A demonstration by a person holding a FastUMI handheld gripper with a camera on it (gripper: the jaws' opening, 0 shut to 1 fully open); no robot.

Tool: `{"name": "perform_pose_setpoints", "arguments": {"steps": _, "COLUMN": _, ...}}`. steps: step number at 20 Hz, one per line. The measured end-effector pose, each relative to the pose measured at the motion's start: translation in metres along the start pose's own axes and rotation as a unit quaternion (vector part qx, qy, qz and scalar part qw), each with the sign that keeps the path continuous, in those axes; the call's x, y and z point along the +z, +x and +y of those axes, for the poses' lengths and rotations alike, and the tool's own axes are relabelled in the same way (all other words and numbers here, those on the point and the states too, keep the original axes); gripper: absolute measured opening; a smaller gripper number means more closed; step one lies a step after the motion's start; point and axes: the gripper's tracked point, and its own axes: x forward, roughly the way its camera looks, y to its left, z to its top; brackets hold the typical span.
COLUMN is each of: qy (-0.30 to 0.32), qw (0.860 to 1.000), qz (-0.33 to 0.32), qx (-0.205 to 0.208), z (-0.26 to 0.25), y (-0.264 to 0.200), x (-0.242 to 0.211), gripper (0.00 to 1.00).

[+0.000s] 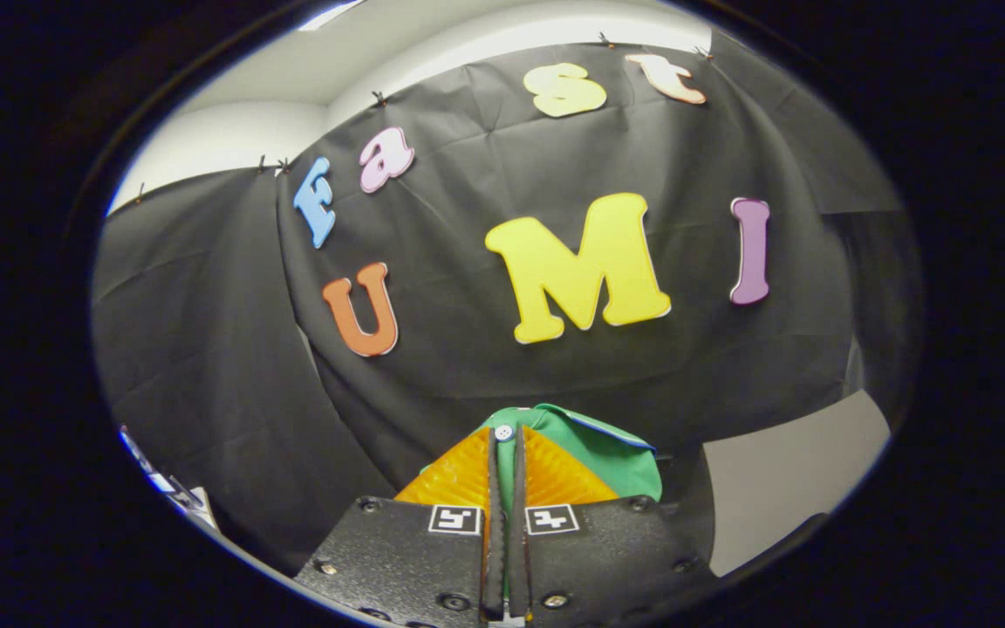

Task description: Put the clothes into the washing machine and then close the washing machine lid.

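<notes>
Jaws tight on green garment [607, 449].

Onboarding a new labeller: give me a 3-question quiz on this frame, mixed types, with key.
1. True or false: the gripper is shut on the green garment.
2. Multiple choice: what lies beyond the fingers? A) an open drawer B) the black cloth wall C) a sink
3. Fill in: the garment has a small white ____ showing at the fingertips.

Key: 1 true: the fingers are closed, with green fabric pinched between them. 2 B. 3 button.
</notes>
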Motion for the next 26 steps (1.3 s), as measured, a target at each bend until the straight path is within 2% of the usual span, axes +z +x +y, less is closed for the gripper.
{"name": "perform_pose_setpoints", "arguments": {"steps": 9, "qy": 0.032, "qw": 0.995, "qz": 0.089, "qx": -0.013, "z": -0.018, "y": 0.068, "x": -0.1, "gripper": 0.06}}
{"name": "perform_pose_setpoints", "arguments": {"steps": 15, "qy": 0.041, "qw": 0.99, "qz": 0.13, "qx": -0.03, "z": -0.03, "y": 0.106, "x": -0.148, "gripper": 0.06}}
{"name": "perform_pose_setpoints", "arguments": {"steps": 26, "qy": 0.051, "qw": 0.969, "qz": 0.231, "qx": -0.075, "z": -0.063, "y": 0.148, "x": -0.265, "gripper": 0.06}}
